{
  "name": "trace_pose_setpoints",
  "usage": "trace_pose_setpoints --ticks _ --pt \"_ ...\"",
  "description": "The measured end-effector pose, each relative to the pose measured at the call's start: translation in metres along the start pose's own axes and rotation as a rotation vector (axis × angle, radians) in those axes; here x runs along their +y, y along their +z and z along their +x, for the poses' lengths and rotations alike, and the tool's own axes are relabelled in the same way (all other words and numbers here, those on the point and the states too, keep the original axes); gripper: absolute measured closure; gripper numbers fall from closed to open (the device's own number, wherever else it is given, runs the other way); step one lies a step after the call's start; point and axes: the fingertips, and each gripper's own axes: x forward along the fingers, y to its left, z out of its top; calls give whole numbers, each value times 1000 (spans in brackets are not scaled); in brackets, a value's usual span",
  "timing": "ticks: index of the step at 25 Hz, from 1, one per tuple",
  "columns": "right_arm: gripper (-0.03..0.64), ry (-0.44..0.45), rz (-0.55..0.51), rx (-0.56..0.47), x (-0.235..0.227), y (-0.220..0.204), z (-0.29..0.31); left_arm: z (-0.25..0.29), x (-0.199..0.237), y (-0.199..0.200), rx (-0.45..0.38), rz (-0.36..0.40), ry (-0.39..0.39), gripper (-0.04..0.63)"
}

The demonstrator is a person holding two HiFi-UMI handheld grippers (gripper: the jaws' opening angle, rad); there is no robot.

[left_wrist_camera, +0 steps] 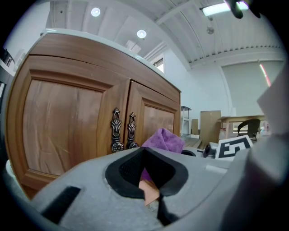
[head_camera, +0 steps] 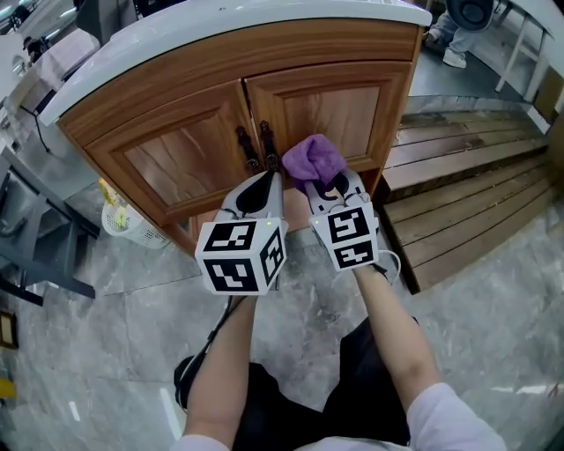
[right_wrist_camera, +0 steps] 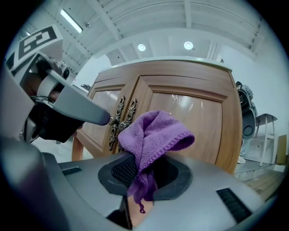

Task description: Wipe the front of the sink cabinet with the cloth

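The wooden sink cabinet (head_camera: 181,154) fills the top of the head view, two doors with dark ornate handles (head_camera: 256,145) at the middle seam. My right gripper (head_camera: 328,187) is shut on a purple cloth (head_camera: 313,160), which bunches above the jaws just in front of the right door (head_camera: 339,110). In the right gripper view the cloth (right_wrist_camera: 151,135) stands up before the door. My left gripper (head_camera: 269,181) is shut with nothing in it, its tip just below the handles (left_wrist_camera: 124,131). The cloth (left_wrist_camera: 163,139) shows to its right.
A white countertop (head_camera: 220,22) overhangs the doors. A white basket (head_camera: 132,225) sits on the floor at the cabinet's left, beside a grey metal frame (head_camera: 35,238). Wooden steps (head_camera: 467,194) lie at the right. A person's feet (head_camera: 449,44) show at the top right.
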Motion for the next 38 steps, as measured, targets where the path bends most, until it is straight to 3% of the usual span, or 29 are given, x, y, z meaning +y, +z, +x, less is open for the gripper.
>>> trace_pose_setpoints --ticks 27,38 --pt "545 -303 -15 169 -149 -59 -47 64 -98 -32 54 35 -270 591" --pt "545 -271 -44 129 -132 -40 -53 64 -97 -31 41 44 -261 591"
